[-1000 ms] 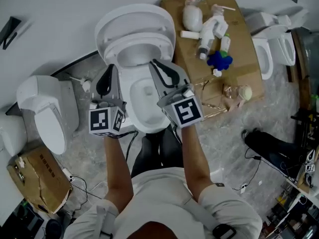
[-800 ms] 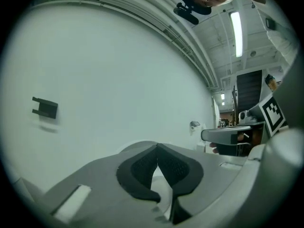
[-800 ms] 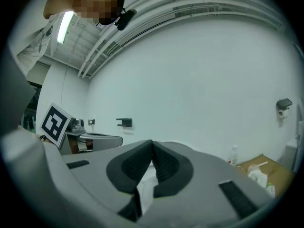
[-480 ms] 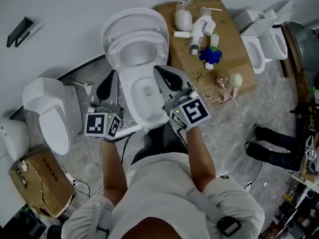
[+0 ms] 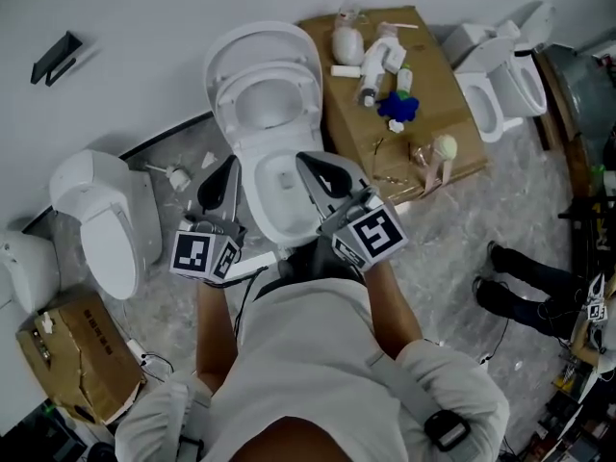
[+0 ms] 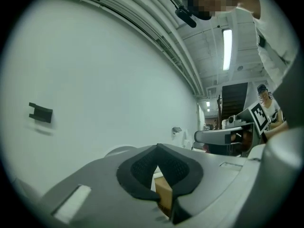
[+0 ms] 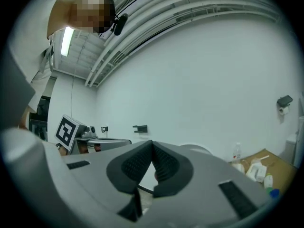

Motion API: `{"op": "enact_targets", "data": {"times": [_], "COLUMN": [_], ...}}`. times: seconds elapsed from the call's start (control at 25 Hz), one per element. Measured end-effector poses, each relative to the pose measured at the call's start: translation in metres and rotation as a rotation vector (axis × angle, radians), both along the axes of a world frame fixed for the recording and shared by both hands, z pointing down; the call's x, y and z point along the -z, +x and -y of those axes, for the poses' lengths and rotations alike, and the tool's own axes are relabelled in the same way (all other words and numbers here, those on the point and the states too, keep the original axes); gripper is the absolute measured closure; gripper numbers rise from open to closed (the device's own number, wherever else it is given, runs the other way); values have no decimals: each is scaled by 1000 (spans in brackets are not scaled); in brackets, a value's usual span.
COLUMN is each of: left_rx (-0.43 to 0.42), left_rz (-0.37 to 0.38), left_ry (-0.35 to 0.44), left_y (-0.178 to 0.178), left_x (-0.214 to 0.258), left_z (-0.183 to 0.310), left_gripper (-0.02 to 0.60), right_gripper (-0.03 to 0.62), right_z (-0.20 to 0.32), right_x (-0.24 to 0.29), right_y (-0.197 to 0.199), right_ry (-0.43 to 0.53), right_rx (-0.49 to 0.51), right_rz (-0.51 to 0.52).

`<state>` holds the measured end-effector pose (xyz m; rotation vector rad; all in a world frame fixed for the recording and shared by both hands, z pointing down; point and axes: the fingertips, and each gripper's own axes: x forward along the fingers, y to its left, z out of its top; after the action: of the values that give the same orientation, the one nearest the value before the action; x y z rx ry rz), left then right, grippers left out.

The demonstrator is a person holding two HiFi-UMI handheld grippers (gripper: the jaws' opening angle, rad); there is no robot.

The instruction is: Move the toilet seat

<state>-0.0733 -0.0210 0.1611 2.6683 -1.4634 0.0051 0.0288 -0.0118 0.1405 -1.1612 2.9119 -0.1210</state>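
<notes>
Toilet seat stands tipped up with the lid behind it, both leaning back against the pale wall; it is a white oval ring, glossy and plain; below it the open bowl faces the person, bare-rimmed. The toilet sits on the mottled floor between another white toilet at the left and a flat cardboard sheet strewn with bottles at the right.

Both forearms reach straight forward from the body, side by side, the grippers held level; the left gripper hangs over the bowl's left edge, the right gripper over its front right part, neither touching the seat, which stands well clear beyond their tips. Each marker cube faces up toward the head camera. In the left gripper view the left gripper's jaws are pressed together on nothing; a brown box shows only behind them; the right gripper's jaws likewise meet, empty.
</notes>
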Motion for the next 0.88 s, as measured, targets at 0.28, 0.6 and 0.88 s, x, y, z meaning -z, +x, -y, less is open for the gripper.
{"op": "enact_targets", "data": {"times": [0.28, 0.6, 0.88], "left_rx": [-46, -59, -63], "left_rz": [-1, 10, 15], "left_ry": [3, 10, 15], "left_y": [11, 16, 19], "left_x": [8, 11, 8], "left_z": [-26, -33, -35], "left_gripper": [580, 580, 580], "right_gripper": [592, 592, 592], "right_z": [-20, -29, -30], "right_x": [3, 8, 7], "right_y": [7, 8, 9], "right_ry": [-4, 0, 0], "right_rx": [-8, -3, -1], "right_rz": [-10, -20, -21]}}
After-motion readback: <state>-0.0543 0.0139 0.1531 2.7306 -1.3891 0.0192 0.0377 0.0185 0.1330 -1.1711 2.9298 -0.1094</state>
